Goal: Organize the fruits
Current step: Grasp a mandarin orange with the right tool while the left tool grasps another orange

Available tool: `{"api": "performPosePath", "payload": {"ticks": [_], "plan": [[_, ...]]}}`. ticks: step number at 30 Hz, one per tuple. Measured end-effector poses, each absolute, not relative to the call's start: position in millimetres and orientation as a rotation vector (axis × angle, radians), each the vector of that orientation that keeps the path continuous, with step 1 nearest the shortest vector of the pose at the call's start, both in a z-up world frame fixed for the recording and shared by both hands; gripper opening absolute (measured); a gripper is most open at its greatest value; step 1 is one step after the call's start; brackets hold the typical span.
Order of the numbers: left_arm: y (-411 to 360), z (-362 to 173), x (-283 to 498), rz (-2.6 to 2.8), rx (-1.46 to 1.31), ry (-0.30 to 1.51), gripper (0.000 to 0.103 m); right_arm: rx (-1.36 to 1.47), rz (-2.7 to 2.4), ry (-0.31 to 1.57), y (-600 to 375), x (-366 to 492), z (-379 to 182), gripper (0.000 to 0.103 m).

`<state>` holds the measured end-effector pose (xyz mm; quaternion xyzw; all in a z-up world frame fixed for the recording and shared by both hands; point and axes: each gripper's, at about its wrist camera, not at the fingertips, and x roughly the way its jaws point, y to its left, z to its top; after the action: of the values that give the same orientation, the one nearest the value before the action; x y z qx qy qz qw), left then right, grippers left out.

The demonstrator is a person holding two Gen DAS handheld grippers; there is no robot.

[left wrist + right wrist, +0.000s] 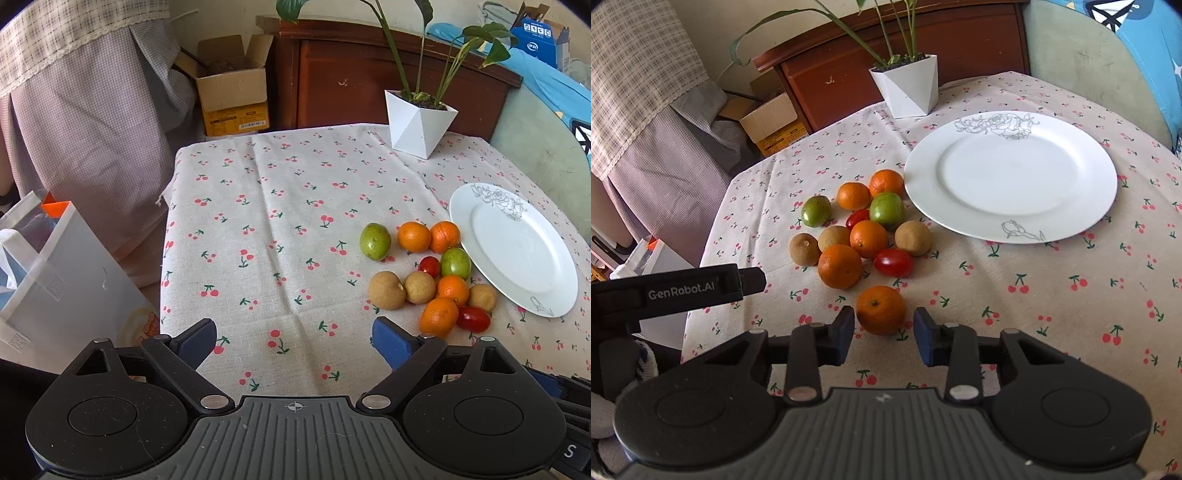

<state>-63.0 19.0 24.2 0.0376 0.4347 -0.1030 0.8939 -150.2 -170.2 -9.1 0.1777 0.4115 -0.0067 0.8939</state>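
Note:
A cluster of small fruits lies on the cherry-print tablecloth (1034,295): several oranges, two green fruits, brown round fruits and two red tomatoes. A white plate (1010,173) with a grey flower drawing sits right of them, with nothing on it; it also shows in the left wrist view (513,247). My right gripper (884,334) is open, its fingers on either side of a lone orange (881,309) near the table's front, apart from it. My left gripper (293,341) is open and empty, left of the fruit cluster (428,273).
A white faceted pot with a green plant (908,88) stands at the table's back edge. A wooden cabinet (369,77) and an open cardboard box (232,92) are behind. A white bag (55,277) stands left of the table. The left gripper's body (676,291) shows at left.

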Motion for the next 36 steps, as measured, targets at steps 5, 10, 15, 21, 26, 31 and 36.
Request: {"api": "performPosePath", "payload": {"ticks": [5,10,15,21,26,31,36], "plan": [[10.4,25.6,-67.1,-0.26,0.076,0.882,0.086,0.35,-0.022,0.842,-169.3,-151.3,-9.8,0.029],[-2.8,24.1,-71.5,-0.313,0.083,0.873,0.076,0.404,-0.071,0.81,-187.8,-158.5,-2.2,0.029],[-16.4,18.0,-72.0,-0.364,0.078,0.87,0.066,0.449,-0.119,0.809,-202.2,-161.8,-2.3,0.029],[-31.9,15.2,-74.1,-0.428,0.078,0.847,0.062,0.489,-0.158,0.825,-209.9,-161.8,-4.8,0.029],[-42.3,12.2,-76.7,-0.475,0.085,0.831,0.056,0.514,-0.184,0.838,-215.0,-162.1,-7.0,0.029],[-47.8,7.0,-76.1,-0.504,0.074,0.831,0.049,0.536,-0.202,0.842,-220.4,-162.7,-8.4,0.029],[-53.9,2.4,-76.6,-0.518,0.088,0.838,0.043,0.544,-0.21,0.845,-222.8,-162.8,-9.0,0.029]]}}
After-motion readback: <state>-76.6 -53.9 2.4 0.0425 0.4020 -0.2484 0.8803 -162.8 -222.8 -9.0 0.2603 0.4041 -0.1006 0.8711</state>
